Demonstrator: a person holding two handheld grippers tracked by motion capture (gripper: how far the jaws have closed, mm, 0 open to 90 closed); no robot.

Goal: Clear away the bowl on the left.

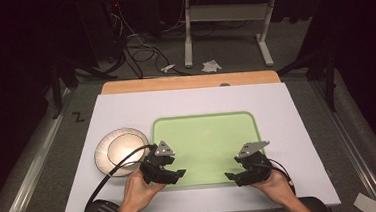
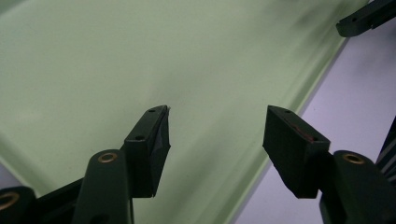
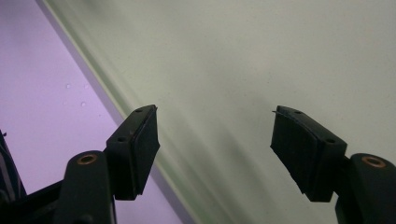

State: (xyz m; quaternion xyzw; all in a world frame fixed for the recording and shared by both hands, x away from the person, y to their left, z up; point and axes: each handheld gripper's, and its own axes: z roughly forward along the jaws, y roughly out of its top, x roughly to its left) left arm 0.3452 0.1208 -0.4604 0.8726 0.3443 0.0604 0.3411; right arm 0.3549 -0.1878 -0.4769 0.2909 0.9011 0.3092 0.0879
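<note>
A light green tray point(image 1: 205, 130) lies flat in the middle of the white table. My left gripper point(image 1: 173, 168) hovers over the tray's front left corner, jaws wide apart and nothing between them; in the left gripper view it point(image 2: 215, 135) looks down on the bare tray floor point(image 2: 116, 60) and its front rim. My right gripper point(image 1: 237, 175) is at the tray's front right part, also open and empty; the right gripper view shows it point(image 3: 215, 140) over the tray floor point(image 3: 280, 56) beside the rim. The right gripper's jaw tip point(image 2: 366, 18) shows far off in the left gripper view.
A round shallow bowl point(image 1: 121, 151) with a pale inside stands on the table left of the tray, close to my left hand. The white tabletop point(image 1: 298, 128) surrounds the tray; its wooden far edge point(image 1: 189, 82) runs along the back. Cables and desk legs lie on the floor beyond.
</note>
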